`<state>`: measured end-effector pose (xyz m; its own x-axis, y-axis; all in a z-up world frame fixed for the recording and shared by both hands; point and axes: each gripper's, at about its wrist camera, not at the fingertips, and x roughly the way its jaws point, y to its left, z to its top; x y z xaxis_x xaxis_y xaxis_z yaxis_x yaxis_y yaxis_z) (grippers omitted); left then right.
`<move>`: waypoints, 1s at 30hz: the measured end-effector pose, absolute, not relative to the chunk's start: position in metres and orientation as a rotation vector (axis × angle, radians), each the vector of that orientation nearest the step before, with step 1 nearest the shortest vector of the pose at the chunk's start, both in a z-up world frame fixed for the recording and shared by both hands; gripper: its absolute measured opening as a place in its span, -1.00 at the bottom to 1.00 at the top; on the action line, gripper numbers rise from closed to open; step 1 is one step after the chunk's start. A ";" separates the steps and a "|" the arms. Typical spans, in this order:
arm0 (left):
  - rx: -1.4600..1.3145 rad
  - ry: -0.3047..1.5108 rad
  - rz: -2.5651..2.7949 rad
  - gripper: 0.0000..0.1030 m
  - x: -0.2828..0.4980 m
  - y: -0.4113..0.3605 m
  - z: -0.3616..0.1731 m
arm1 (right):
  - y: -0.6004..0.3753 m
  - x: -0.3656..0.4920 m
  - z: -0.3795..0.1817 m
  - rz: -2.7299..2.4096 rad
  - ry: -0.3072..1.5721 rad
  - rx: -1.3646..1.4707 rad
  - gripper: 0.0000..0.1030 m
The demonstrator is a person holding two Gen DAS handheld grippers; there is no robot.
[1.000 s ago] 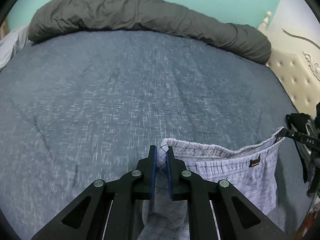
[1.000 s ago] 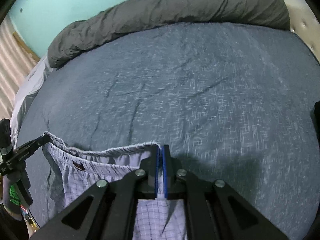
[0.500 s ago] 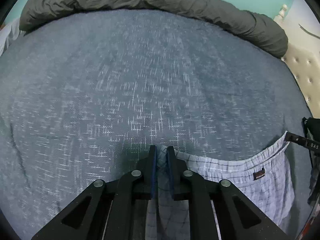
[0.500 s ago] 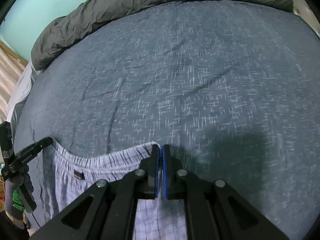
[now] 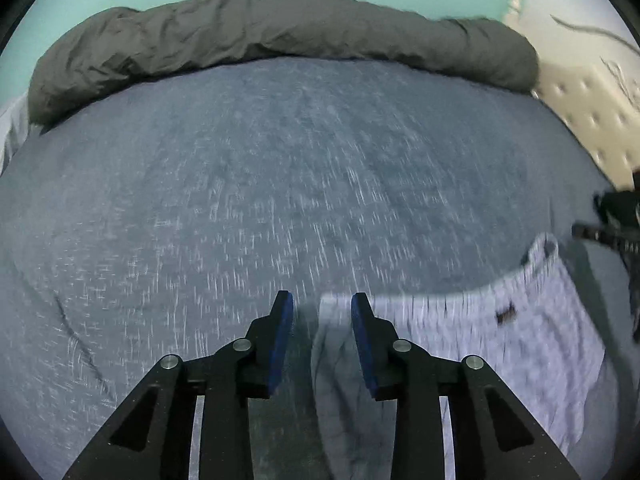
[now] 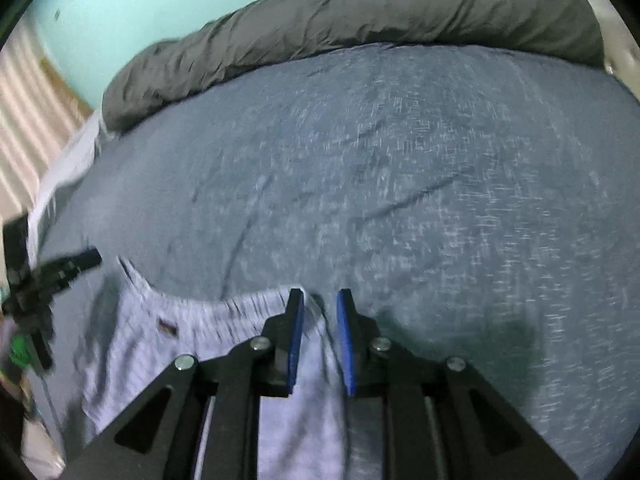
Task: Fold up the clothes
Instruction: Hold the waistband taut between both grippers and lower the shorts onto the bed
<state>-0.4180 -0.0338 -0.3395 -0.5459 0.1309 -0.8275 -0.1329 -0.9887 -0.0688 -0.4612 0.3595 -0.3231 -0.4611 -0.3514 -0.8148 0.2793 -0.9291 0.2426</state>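
A pair of pale lilac checked shorts (image 5: 480,344) lies on the grey-blue bedspread (image 5: 280,184), waistband toward the far side. My left gripper (image 5: 322,300) is open over the waistband's left corner, the cloth lying loose between its blue pads. In the right wrist view the same shorts (image 6: 160,344) spread to the left, and my right gripper (image 6: 319,296) is open above the waistband's right corner. Each view shows the other gripper at its edge: the right one (image 5: 612,232) and the left one (image 6: 52,276). Both views are blurred by motion.
A rolled dark grey duvet (image 5: 280,36) lies along the far side of the bed (image 6: 440,152). A cream tufted headboard (image 5: 592,108) stands at the right. A striped curtain (image 6: 24,120) hangs at the left of the right wrist view.
Both grippers have opened and let go of the shorts' waistband. The shorts now rest on the bedspread, and both cameras have tilted up a little.
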 end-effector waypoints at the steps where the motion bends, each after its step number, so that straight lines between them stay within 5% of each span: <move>1: -1.427 0.019 2.624 -0.36 -0.415 -0.033 -0.344 | 0.357 -0.459 -0.326 -2.391 -0.076 1.376 -0.69; 15: -1.468 -0.040 2.575 -0.37 -0.426 -0.022 -0.367 | 0.319 -0.464 -0.355 -2.342 0.237 1.373 -0.68; 22: -1.435 -0.052 2.572 -0.92 -0.425 -0.019 -0.373 | 0.311 -0.476 -0.366 -2.345 0.274 1.369 -0.68; 30: -1.404 -0.060 2.590 -0.97 -0.425 -0.024 -0.365 | 0.313 -0.474 -0.364 -2.371 0.204 1.351 -0.89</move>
